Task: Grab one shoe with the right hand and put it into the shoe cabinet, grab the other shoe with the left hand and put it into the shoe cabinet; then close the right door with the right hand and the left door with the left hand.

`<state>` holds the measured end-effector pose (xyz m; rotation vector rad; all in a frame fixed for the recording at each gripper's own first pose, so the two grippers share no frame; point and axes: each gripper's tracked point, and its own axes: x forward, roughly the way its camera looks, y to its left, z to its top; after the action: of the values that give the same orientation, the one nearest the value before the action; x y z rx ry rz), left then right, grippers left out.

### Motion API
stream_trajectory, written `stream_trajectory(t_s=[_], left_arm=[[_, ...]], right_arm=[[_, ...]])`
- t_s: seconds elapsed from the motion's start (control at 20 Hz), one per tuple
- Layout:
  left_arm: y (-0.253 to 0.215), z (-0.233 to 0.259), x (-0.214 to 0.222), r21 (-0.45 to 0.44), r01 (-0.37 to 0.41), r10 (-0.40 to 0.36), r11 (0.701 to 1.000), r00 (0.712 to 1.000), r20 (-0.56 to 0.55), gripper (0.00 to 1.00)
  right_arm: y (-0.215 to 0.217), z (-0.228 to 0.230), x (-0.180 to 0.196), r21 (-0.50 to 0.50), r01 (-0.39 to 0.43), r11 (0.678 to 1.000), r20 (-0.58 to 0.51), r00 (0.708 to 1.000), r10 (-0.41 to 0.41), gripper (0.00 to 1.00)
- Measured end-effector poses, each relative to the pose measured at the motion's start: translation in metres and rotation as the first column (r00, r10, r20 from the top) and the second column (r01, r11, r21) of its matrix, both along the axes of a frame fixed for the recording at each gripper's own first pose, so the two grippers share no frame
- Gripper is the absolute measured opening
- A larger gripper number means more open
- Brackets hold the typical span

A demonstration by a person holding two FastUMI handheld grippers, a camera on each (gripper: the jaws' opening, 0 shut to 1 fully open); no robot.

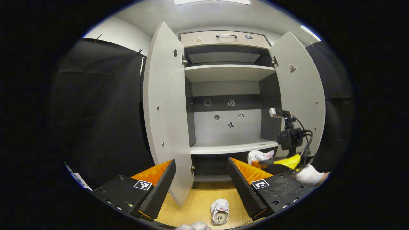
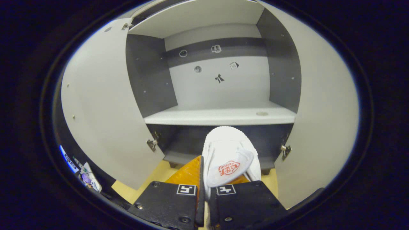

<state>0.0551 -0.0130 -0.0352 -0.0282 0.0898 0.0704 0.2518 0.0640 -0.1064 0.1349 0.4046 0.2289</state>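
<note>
The shoe cabinet (image 1: 228, 95) stands with both doors swung wide, the left door (image 1: 166, 111) and the right door (image 1: 298, 92) flaring outward from the shelves. Everything else is placed against that cabinet.

In the left gripper view, the left gripper (image 1: 201, 182) hangs low in front of the cabinet's base, level and aimed at the left door's lower edge, its two fingers spread well apart with nothing between them. On the wooden floor (image 1: 198, 204) just before the cabinet, between those fingers and nearer the camera, lies one white shoe (image 1: 219, 211), opening upward, untouched.

To the right, before the cabinet's lower shelf (image 1: 233, 147) and near the right door, the right gripper (image 1: 265, 161) is held out by a gloved hand (image 1: 308, 175), with its camera mount riding above it. It carries the other white shoe (image 1: 259, 156) at about shelf height, just short of the shelf's front edge.

In the right gripper view, the right gripper (image 2: 204, 179) points straight into the cabinet (image 2: 220, 80), fingers drawn close and pinching the other white shoe (image 2: 228, 156) by its heel end, toe pointing toward the lower shelf (image 2: 220, 116). The shoe's toe overlaps the dark gap below that shelf; whether it has crossed the cabinet's front edge is hard to judge through this lens.
</note>
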Motion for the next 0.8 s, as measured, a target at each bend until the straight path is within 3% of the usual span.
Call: stream_trajectory(t_s=[0.5,0.8], left_arm=[[0.017,0.005,0.0,0.021,-0.101,0.101,0.995,0.995,0.01,0.97],[0.034,-0.001,-0.004,0.035,-0.184,0.185,0.982,0.983,-0.021,0.97]], right_arm=[[-0.003,0.104,0.147,-0.068,0.087,0.994,0.187,0.98,-0.073,0.1],[-0.004,0.108,0.225,-0.133,0.123,0.983,0.215,0.972,-0.093,0.1]])
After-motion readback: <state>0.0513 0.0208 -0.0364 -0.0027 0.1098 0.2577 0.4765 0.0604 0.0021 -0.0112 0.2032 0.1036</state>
